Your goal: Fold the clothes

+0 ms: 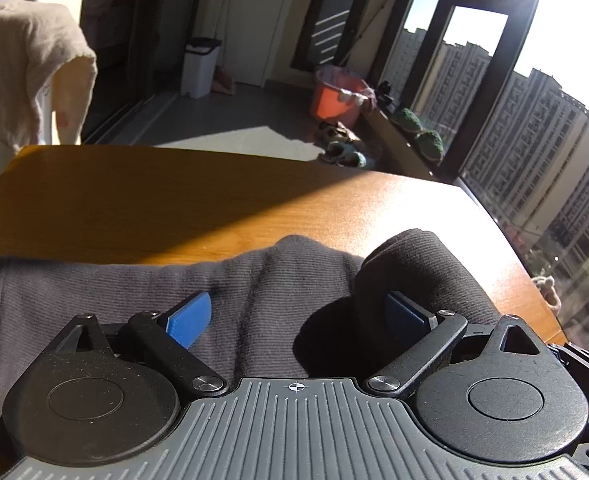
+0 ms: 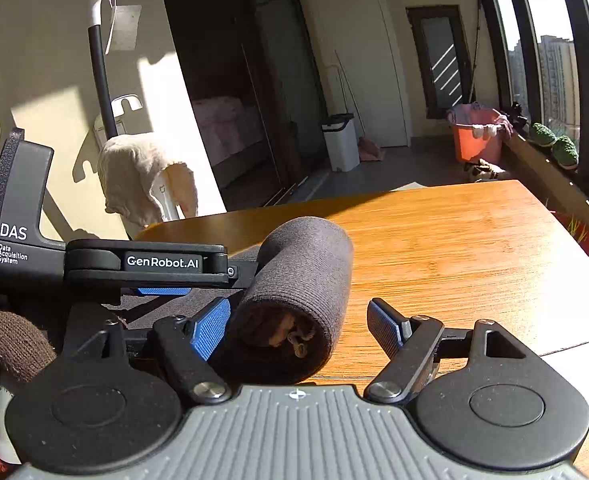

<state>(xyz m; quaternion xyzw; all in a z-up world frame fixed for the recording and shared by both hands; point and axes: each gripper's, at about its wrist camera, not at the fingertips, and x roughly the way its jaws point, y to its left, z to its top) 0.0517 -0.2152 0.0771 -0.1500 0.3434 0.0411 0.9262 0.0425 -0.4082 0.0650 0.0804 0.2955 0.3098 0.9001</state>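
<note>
A dark grey ribbed garment (image 1: 106,292) lies on the wooden table (image 1: 174,208), flat on the left and rolled into a thick tube (image 1: 418,264) on the right. My left gripper (image 1: 298,316) is open over the flat cloth, and its right pad (image 1: 404,314) presses against the roll. In the right wrist view the roll (image 2: 306,268) shows its open end with a tan cord inside. My right gripper (image 2: 298,328) is open around that end, with its left pad (image 2: 210,328) touching the roll and the right one standing apart. The left gripper's housing (image 2: 146,264) lies just left of the roll.
Bare sunlit wood (image 2: 454,248) stretches beyond and right of the roll up to the table's edge by the window. A cream cloth (image 2: 142,176) hangs over a white stand past the far left corner. A knitted sleeve (image 2: 10,344) is at the lower left. An orange bucket (image 2: 478,136) stands on the floor.
</note>
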